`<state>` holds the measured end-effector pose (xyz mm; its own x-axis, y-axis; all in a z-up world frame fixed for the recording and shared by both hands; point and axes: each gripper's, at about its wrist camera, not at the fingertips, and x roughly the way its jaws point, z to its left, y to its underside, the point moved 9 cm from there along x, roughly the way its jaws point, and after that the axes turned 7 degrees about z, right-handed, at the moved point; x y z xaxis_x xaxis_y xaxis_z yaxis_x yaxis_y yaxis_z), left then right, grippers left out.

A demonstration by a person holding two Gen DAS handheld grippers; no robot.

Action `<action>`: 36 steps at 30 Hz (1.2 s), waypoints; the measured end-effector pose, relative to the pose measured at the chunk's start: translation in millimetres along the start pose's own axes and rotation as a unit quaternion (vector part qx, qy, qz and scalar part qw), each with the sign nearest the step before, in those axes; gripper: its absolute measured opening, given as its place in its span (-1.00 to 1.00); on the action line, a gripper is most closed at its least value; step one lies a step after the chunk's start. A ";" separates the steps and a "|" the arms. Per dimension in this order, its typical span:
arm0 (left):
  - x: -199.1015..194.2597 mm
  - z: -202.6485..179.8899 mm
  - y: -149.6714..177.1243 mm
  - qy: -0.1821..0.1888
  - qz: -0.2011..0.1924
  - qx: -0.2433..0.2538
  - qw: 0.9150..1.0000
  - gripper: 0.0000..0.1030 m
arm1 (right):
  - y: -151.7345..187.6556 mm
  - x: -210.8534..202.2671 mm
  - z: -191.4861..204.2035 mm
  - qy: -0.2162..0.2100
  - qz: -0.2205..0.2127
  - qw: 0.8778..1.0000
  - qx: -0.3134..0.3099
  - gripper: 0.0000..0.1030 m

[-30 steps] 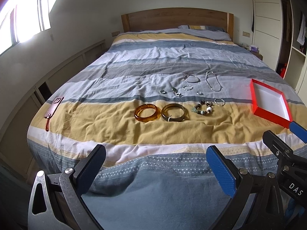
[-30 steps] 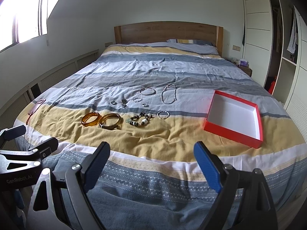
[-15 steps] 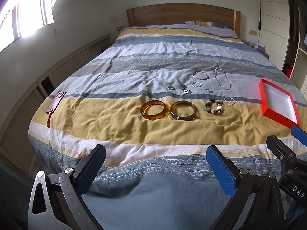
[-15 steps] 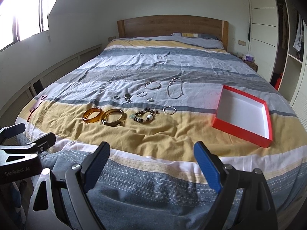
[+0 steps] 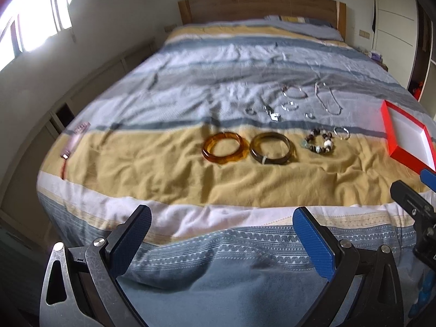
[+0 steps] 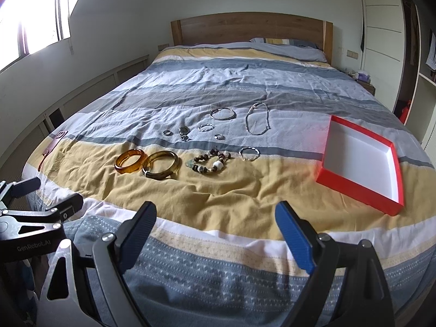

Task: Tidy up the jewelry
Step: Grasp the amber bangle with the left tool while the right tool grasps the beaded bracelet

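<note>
1. On the bed (image 6: pixel 245 87), my left gripper (image 5: pixel 222 234) and right gripper (image 6: pixel 215 226) hang spread wide, holding nothing
2. Amber bangle (image 6: pixel 130 160) and beaded bracelet (image 6: pixel 211 161) lie at 11–12 o'clock
3. Red box (image 6: pixel 357 189) sits at 2 o'clock

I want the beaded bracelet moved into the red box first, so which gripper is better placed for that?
Probably the right gripper: open and empty, with the beaded bracelet ahead and the red box on its side.
</note>
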<state>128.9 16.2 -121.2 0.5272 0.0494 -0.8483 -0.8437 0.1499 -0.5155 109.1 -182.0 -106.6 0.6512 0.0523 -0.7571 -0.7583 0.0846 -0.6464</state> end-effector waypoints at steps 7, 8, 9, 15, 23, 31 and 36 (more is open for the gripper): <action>33.8 11.2 -12.8 0.019 0.026 -0.027 0.999 0.99 | -11.3 35.9 -14.5 -0.025 0.028 0.999 0.023 0.68; 39.9 14.7 -16.8 0.023 0.030 -0.033 0.999 0.99 | -13.6 41.8 -14.9 -0.030 0.031 0.999 0.026 0.67; 45.0 17.2 -20.4 0.025 0.033 -0.037 0.998 0.98 | -16.2 48.7 -14.2 -0.038 0.036 0.998 0.027 0.66; 88.1 34.0 -42.2 0.026 0.065 -0.056 0.996 0.58 | -26.1 88.3 -3.4 -0.078 0.062 0.995 0.030 0.40; 148.5 38.9 -71.5 0.061 0.106 -0.089 0.988 0.28 | -41.8 132.7 -0.1 -0.113 0.087 0.988 0.056 0.30; 189.6 38.1 -86.3 0.056 0.127 -0.082 0.987 0.16 | -44.9 174.9 7.6 -0.126 0.121 0.982 0.072 0.30; 198.7 37.4 -89.7 0.048 0.120 -0.068 0.989 0.07 | -53.6 193.5 14.5 -0.113 0.125 0.984 0.063 0.18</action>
<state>313.2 49.5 -238.9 0.3029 -0.0282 -0.9526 -0.9528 0.0105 -0.3033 276.2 -162.0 -217.1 0.4466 0.3062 -0.8407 -0.8947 0.1635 -0.4157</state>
